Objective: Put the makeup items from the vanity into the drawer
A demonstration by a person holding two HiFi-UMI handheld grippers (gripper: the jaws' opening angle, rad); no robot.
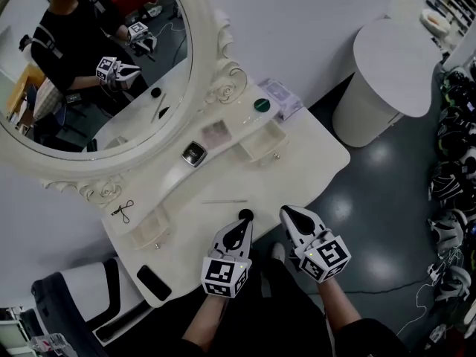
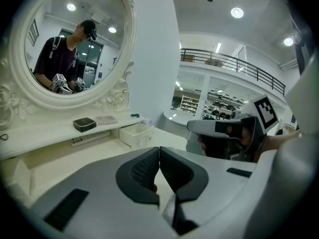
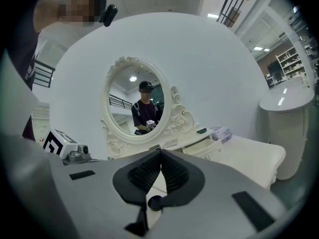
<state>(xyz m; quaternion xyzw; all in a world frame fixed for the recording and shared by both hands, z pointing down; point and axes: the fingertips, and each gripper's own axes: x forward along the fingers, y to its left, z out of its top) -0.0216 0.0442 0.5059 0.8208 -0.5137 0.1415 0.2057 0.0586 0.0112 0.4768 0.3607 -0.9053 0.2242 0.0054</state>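
The left gripper [image 1: 239, 231] and right gripper [image 1: 291, 217] are both closed on nothing, side by side above the worktop's [image 1: 312, 162] front edge. I judge this the approach, with no item picked yet. A small black pot [image 1: 245, 215] sits at the left gripper's tip. Beyond it a thin pencil [image 1: 223, 201] lies flat, its long axis left-right, which end is the tip unclear. Next, 1 gripper must open over an item; an open drawer [image 1: 262, 146] waits beyond.

Round white pedestal table [image 1: 390, 58], glossy grey floor [image 1: 387, 192] (cluttered gear [image 1: 452, 147] along its right edge), white wall [image 1: 297, 21]
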